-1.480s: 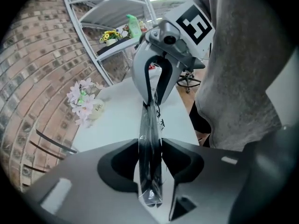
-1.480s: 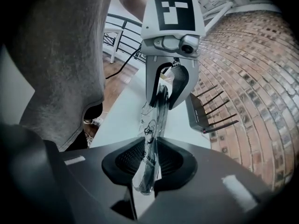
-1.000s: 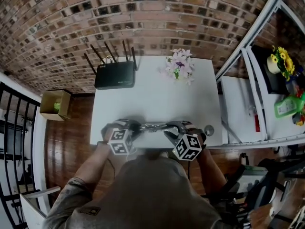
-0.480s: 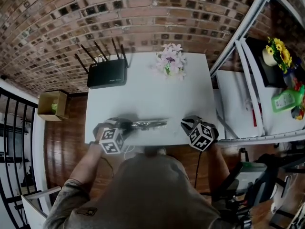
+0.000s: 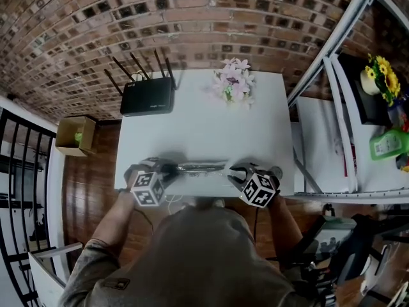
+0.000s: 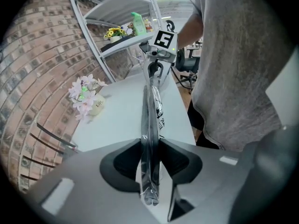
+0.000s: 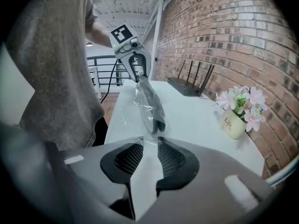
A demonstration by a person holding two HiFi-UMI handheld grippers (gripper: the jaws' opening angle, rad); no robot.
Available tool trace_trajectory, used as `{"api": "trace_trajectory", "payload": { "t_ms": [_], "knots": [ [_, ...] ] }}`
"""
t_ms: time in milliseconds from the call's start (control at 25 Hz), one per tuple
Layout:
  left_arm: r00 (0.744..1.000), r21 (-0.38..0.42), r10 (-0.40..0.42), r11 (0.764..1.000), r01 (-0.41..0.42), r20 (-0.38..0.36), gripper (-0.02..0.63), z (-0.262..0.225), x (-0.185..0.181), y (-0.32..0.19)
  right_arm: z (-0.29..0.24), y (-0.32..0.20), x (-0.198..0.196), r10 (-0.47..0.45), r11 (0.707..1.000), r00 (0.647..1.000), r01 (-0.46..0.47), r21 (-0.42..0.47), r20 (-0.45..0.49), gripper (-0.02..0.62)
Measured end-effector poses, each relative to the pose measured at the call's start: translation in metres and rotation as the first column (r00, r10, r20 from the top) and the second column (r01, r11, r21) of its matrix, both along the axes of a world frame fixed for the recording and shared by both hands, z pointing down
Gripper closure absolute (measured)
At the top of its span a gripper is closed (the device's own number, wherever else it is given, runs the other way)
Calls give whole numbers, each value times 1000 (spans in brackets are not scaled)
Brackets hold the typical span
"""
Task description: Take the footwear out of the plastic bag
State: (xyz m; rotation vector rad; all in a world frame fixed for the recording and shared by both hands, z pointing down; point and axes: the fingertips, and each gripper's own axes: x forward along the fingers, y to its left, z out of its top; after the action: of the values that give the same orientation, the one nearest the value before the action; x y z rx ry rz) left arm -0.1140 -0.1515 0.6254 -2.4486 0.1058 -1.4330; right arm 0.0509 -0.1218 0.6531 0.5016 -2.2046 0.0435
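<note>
My left gripper [image 6: 150,158] is clamped on the plastic bag [image 6: 151,107], with the dark footwear [image 7: 157,110] inside it. Over at three o'clock, my right gripper [image 7: 149,147] is opening its jaws, and the film's edge sits just at their tips. The bag lies along the six o'clock edge of the table [image 5: 204,123].

White table [image 5: 204,133], red-brown brick wall [image 5: 192,18] along the frame's top. Black router [image 5: 148,96] upper left, pale pink flowers [image 5: 233,85] upper centre. Clear plastic bag [image 5: 201,167] shows black footwear [image 7: 156,108].
</note>
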Motion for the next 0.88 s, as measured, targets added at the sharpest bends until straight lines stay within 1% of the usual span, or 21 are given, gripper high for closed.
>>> {"api": "trace_trajectory", "payload": {
  "t_ms": [80,200,280,360,400,480,560,680,880],
  "knots": [
    [1000,-2,2,1000,-2,1,480,0,0,1,2,-6,-4,-3,1000,1000,3,8,18,461],
    [1000,-13,1,1000,-1,-2,480,1,0,1,10,-9,-5,-24,1000,999,24,-6,26,456],
    [1000,-18,-2,1000,2,-4,480,1,0,2,17,-9,-1,-29,999,999,30,-21,21,458],
    [1000,-21,-3,1000,3,-5,480,1,0,2,21,-9,4,-21,999,999,22,-28,26,478],
    [1000,-24,-3,1000,3,-4,480,0,0,2,20,-8,4,-25,999,999,26,-30,31,488],
    [1000,-29,-3,1000,3,-4,480,0,-1,3,16,-6,0,-48,998,997,49,-29,55,486],
    [1000,-32,-7,999,7,-3,480,1,-2,3,12,-6,-7,-60,998,994,62,-21,89,478],
    [1000,-39,-9,999,9,1,480,2,-3,3,6,-10,-12,-55,998,991,56,-6,125,437],
    [1000,-37,-3,999,3,2,480,2,-3,2,6,-13,-16,-65,998,988,64,11,137,420]
  ]
}}
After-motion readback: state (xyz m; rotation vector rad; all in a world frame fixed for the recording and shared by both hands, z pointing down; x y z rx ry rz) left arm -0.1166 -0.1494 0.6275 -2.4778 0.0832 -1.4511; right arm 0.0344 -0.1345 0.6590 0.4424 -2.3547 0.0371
